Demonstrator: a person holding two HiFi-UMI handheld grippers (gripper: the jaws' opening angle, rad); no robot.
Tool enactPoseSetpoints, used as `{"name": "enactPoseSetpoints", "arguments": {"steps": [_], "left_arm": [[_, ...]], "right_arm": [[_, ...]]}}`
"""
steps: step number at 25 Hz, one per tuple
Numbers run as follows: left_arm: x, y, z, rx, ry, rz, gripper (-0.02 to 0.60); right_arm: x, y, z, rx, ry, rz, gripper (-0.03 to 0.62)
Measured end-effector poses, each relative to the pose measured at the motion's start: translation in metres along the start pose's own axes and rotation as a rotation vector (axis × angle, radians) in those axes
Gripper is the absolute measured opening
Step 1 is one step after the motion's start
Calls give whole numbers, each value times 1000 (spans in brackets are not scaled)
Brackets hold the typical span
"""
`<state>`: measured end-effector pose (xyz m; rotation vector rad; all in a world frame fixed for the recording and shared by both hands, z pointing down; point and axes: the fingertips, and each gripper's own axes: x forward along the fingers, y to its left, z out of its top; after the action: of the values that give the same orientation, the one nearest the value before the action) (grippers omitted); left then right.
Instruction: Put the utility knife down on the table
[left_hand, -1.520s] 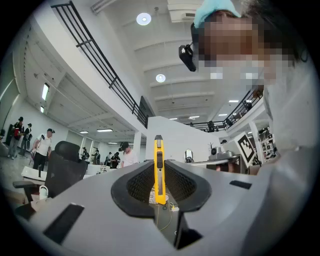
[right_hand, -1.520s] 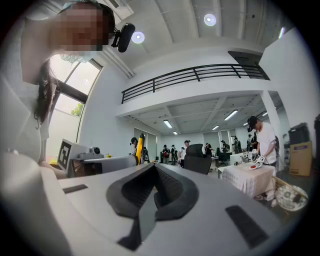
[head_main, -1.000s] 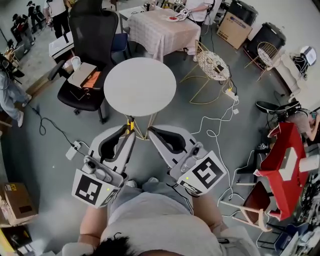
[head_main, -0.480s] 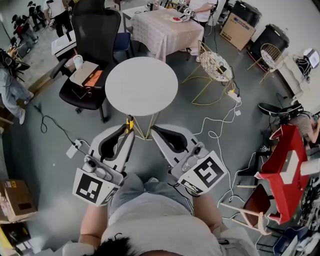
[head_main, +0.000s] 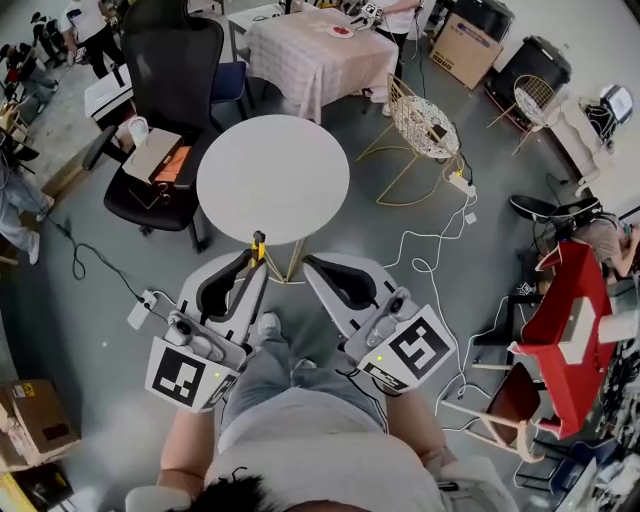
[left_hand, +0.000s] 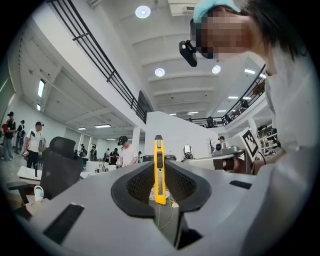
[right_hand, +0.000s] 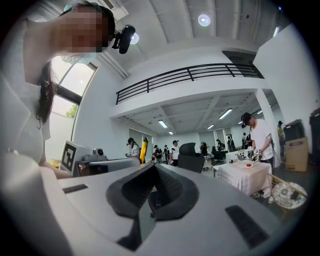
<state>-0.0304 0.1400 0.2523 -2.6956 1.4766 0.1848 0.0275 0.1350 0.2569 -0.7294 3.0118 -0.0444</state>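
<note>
A yellow utility knife (head_main: 259, 246) stands upright between the jaws of my left gripper (head_main: 257, 258), which is shut on it. In the left gripper view the knife (left_hand: 159, 170) points straight out past the black pads (left_hand: 135, 186). My right gripper (head_main: 311, 264) hovers beside the left one, shut with nothing in it; its view shows the pads (right_hand: 167, 187) pressed together and the knife (right_hand: 145, 149) off to the left. The round white table (head_main: 272, 178) stands just ahead of both grippers, its top bare. Both grippers are over the floor, short of the table's near edge.
A black office chair (head_main: 176, 80) with a box on its seat stands left of the table. A wire chair (head_main: 422, 125) stands at the right, a cloth-covered table (head_main: 310, 50) behind. Cables (head_main: 430, 250) trail over the floor. Red furniture (head_main: 570, 320) is far right. People stand at the back.
The table has shifted slightly left in the head view, and the person's leg and shoe have come forward under the grippers. Both grippers keep their pose, the knife still held.
</note>
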Motion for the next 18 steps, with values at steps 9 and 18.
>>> {"name": "enactPoseSetpoints", "arguments": {"steps": [9,18], "left_arm": [[61,50,-1,4,-12,-83,67],[88,105,-6,7,-20,-142,67]], "right_arm": [[52,-59,9,-16,-11,-58,8],[108,-90,11,-29,-27,-103,8]]}}
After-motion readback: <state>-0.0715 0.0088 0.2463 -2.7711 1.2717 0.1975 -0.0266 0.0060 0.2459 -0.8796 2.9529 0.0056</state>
